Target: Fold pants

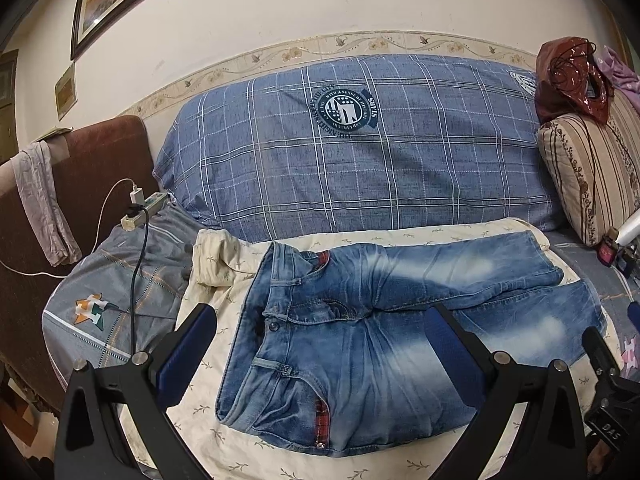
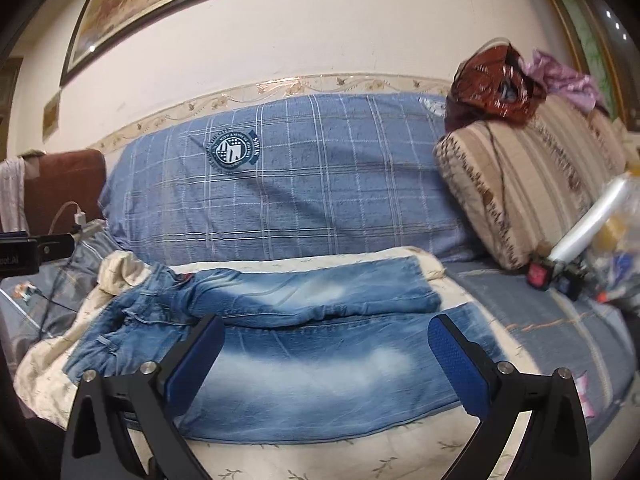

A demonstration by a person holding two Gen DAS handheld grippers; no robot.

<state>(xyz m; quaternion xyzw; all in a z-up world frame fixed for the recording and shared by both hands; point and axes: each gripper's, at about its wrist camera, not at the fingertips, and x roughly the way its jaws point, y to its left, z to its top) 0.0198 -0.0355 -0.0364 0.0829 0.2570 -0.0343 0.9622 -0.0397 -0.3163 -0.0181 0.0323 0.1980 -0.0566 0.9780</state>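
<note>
Faded blue jeans lie flat on a cream floral sheet, waistband to the left, both legs running right, the far leg slightly apart from the near one. My left gripper is open, hovering over the waist and seat, holding nothing. In the right wrist view the jeans stretch across the sheet. My right gripper is open above the near leg, empty. Part of the right gripper shows at the right edge of the left wrist view.
A large blue plaid pillow lies behind the jeans against the wall. A striped cushion with a red bag sits at the right. A power strip with cables lies left, beside a brown headboard. Small clutter lies at the right.
</note>
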